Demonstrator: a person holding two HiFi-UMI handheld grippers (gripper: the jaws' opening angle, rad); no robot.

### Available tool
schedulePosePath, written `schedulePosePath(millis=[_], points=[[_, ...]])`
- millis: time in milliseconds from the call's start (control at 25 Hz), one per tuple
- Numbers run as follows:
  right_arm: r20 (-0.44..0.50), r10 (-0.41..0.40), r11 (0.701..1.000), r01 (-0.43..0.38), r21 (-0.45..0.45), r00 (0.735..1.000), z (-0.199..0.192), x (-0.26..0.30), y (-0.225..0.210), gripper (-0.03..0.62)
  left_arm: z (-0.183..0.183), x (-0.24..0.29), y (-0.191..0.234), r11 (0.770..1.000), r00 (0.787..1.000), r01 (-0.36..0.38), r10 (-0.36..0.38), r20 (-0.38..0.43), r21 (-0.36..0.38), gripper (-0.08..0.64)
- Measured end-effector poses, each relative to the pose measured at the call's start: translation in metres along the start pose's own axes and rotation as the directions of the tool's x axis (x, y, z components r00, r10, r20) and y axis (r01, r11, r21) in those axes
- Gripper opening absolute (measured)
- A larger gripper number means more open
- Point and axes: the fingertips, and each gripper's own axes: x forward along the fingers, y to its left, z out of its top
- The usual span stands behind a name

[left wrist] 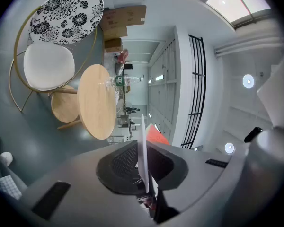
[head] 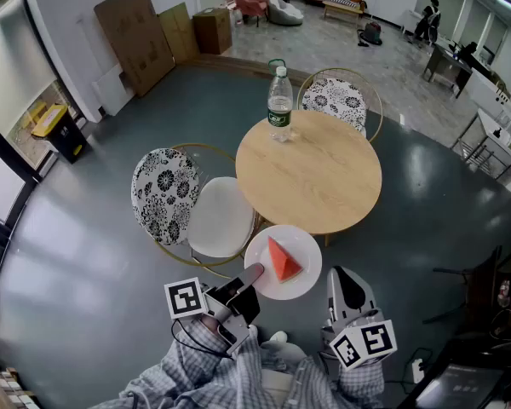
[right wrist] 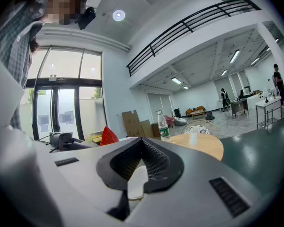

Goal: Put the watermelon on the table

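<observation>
Head view: watermelon [head: 283, 260] on plate [head: 305, 247], just beyond left tool [head: 249, 276].

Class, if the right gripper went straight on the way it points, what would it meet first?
Probably the near edge of the round wooden table, though depth is unclear.

The plate [head: 307, 252] in the left claw [head: 252, 273] looks smooth, glossy white. Beyond the claw, the table [head: 315, 177] is pale matt wood, the bottle [head: 279, 100] clear plastic, the floor [head: 102, 254] glossy grey.
</observation>
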Motion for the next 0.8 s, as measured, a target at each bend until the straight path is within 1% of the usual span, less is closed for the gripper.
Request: schedulePosePath(millis=[320, 480, 560, 640, 720, 800], points=[[-0.007, 0.003, 1.0, -0.003, 0.0, 1.0, 0.001, -0.002, 0.004, 0.008, -0.002, -0.003, 0.0, 1.0, 1.0, 0.002, -0.002, 0.004, -0.001, 0.034], [-0.024, -0.008, 0.999, 0.01, 0.048, 1.0, -0.001, -0.001, 0.003, 0.008, -0.002, -0.004, 0.0, 1.0, 1.0, 0.0, 0.0, 0.006, -0.004, 0.034], [-0.041, -0.007, 0.992, 0.013, 0.128, 0.999, -0.003, 0.001, 0.002, 0.009, 0.0, -0.005, 0.001, 1.0, 1.0, -0.001, 0.001, 0.006, -0.003, 0.034], [-0.044, 0.001, 0.97, 0.01, 0.241, 0.999, -0.005, 0.002, 0.001, 0.009, 0.001, -0.006, 0.001, 1.0, 1.0, -0.002, 0.002, 0.009, -0.004, 0.034], [-0.034, 0.009, 0.935, 0.004, 0.354, 0.999, -0.007, 0.005, 0.0, 0.009, 0.002, -0.007, 0.002, 1.0, 1.0, -0.005, 0.005, 0.01, -0.003, 0.034], [-0.033, 0.021, 0.891, -0.004, 0.454, 0.999, -0.01, 0.009, 0.0, 0.009, 0.005, -0.008, 0.003, 1.0, 1.0, -0.007, 0.007, 0.011, -0.003, 0.034]])
